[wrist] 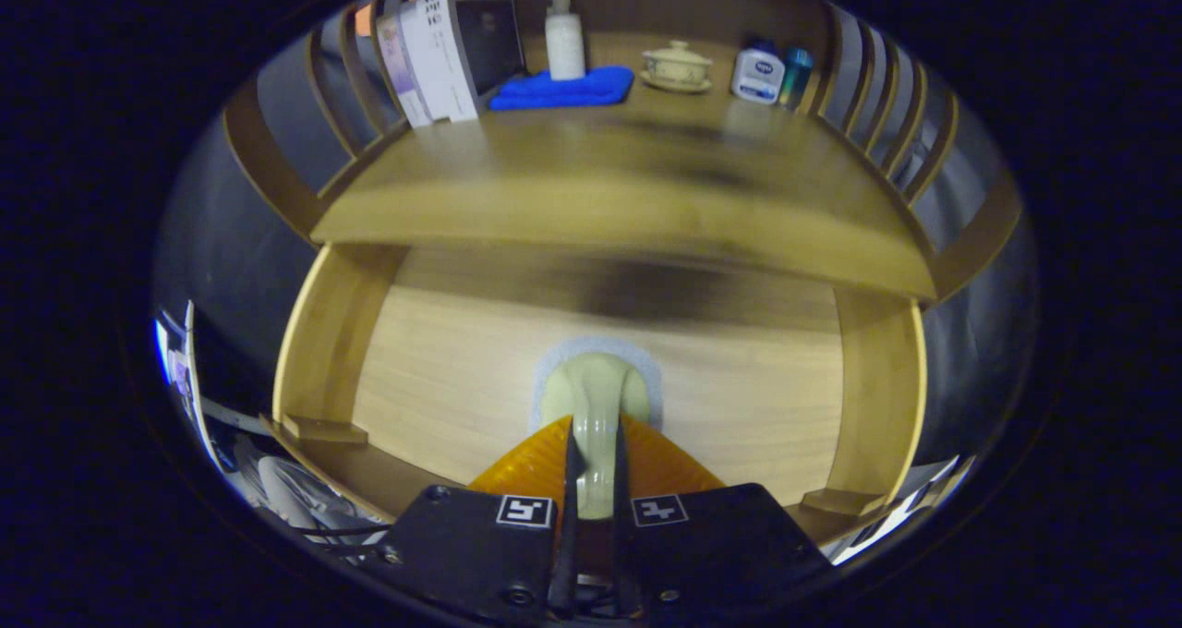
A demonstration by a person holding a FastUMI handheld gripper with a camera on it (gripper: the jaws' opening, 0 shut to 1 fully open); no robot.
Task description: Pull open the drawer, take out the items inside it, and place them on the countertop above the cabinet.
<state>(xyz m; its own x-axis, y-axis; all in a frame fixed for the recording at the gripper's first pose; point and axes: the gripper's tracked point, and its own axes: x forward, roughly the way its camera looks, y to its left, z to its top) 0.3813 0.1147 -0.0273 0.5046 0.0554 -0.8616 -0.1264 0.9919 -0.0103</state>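
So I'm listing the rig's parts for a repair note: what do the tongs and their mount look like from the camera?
The tongs have two thin dark blades set in translucent orange finger blocks. Behind them sit two black housing plates, each bearing a small square black-and-white marker and visible screw heads. Thin dark cables run off beside the housing.

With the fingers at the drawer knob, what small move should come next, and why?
Probably a straight pull back toward the camera. The gripper looks shut on the pale green knob, and the drawer front still sits under the countertop, its inside hidden.
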